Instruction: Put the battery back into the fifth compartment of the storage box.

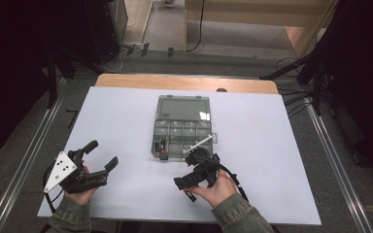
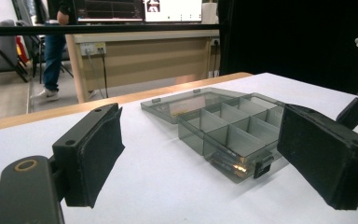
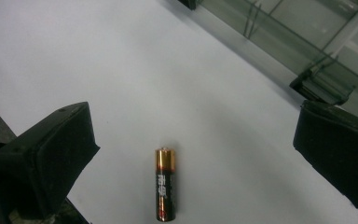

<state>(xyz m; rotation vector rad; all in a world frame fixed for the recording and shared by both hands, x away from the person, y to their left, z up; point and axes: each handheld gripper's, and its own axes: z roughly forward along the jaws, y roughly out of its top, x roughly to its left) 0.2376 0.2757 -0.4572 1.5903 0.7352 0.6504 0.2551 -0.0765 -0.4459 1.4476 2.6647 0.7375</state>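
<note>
Battery (image 3: 165,190) lies flat on desk (image 1: 272,145), between wide-open jaws of right gripper (image 3: 191,163), organizer box (image 1: 182,127) at 1 o'clock: poised to pinch. Left gripper (image 1: 102,155) open, idle at 9 o'clock

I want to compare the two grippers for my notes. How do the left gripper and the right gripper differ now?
The left gripper rests apart from the box, at the table's left side; the right gripper is close beside the box's near edge. The left gripper has bare table between its jaws; the right gripper has a battery lying between its jaws, untouched. Both are open.
</note>
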